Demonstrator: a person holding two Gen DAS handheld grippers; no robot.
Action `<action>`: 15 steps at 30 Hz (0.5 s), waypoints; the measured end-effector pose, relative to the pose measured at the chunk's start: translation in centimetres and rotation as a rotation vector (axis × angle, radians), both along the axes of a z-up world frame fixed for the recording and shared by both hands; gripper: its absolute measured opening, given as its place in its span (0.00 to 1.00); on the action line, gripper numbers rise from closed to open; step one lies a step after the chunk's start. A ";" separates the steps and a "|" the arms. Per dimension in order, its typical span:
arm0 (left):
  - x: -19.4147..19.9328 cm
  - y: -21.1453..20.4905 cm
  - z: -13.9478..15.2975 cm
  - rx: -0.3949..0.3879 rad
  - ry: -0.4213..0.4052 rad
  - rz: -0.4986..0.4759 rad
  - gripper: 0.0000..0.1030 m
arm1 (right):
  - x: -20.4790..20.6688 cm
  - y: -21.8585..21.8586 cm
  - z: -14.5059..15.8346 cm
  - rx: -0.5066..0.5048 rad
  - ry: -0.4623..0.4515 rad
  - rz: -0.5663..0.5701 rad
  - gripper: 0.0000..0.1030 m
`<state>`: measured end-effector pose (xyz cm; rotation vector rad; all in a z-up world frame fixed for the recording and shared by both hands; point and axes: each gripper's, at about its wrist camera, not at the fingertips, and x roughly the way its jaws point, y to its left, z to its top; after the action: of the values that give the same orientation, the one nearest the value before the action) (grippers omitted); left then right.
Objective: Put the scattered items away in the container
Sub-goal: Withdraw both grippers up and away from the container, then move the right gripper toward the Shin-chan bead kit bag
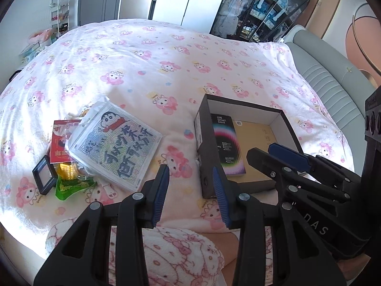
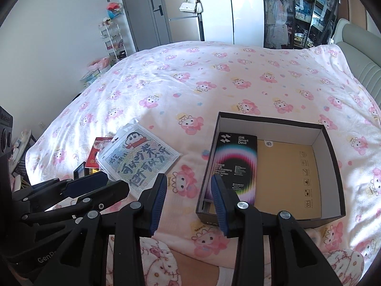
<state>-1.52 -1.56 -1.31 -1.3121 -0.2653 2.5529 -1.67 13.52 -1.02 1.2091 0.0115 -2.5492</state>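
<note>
I see a soft, fleecy printed blanket (image 2: pixel 214 71), a matt cardboard box (image 2: pixel 333 166), and a glossy plastic-sleeved bead kit (image 1: pixel 114 147).

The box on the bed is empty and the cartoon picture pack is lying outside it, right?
Not quite. The box is not empty: a black Smart Devil package already lies inside along its left wall, as the right wrist view shows. The cartoon picture pack does lie outside it on the bed.
</note>
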 end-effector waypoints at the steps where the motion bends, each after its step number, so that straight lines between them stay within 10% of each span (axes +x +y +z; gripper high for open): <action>1: 0.0 -0.7 -0.2 0.004 -0.004 0.013 0.37 | -0.1 -0.6 -0.1 -0.002 -0.004 0.011 0.33; 15: -3.3 -12.6 -6.1 0.193 -0.199 0.340 0.41 | -4.3 -11.2 -4.1 -0.046 -0.131 0.198 0.33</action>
<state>-4.83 -14.11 -7.45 -1.5575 -0.8169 2.5738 -5.95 2.34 -5.08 1.2868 0.0401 -2.2854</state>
